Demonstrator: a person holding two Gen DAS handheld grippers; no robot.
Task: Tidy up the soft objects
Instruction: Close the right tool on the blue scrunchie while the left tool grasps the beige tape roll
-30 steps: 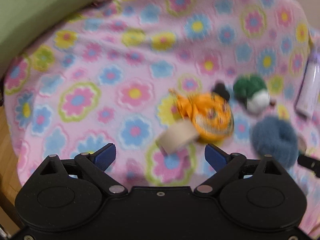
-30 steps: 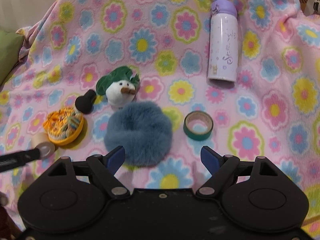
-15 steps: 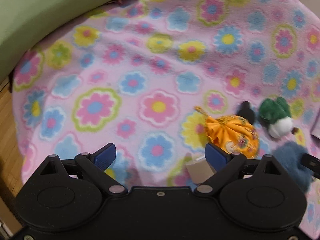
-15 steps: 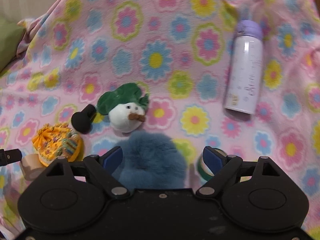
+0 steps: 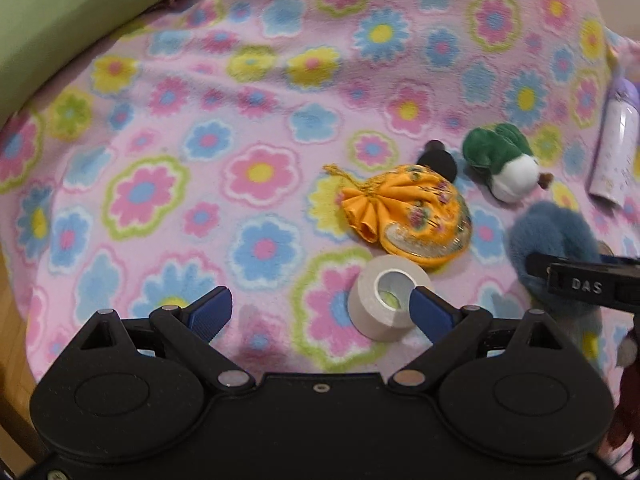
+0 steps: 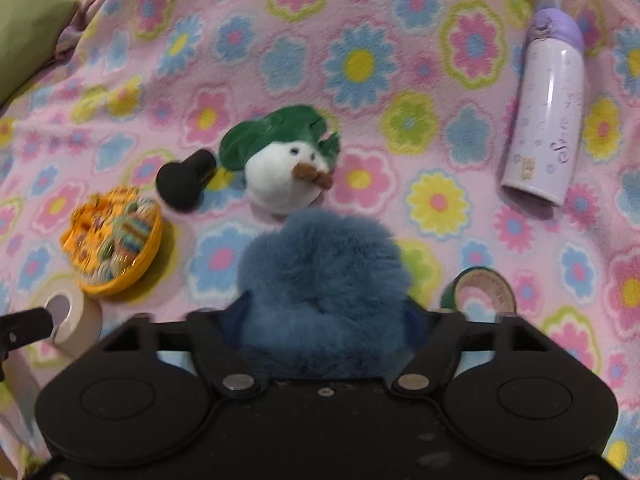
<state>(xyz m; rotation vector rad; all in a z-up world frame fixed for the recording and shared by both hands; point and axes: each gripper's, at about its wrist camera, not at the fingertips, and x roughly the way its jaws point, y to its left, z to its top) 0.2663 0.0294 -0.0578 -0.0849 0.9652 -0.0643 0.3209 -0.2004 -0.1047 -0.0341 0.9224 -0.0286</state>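
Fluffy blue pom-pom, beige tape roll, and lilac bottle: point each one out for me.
Fluffy blue pom-pom (image 6: 320,264): right wrist view, middle of the fur.
Beige tape roll (image 5: 370,312): left wrist view, outer side wall.
Lilac bottle (image 6: 548,120): right wrist view, middle of the body.

A fluffy blue pompom (image 6: 320,264) lies on the flowered pink blanket (image 6: 360,20). Just beyond it lies a plush snowman head (image 6: 280,176) — white, green-hatted, brown-nosed, tipped on its side. Well left of the pompom sits an orange drawstring pouch (image 6: 114,240) — round, plump, gathered mouth puckered.
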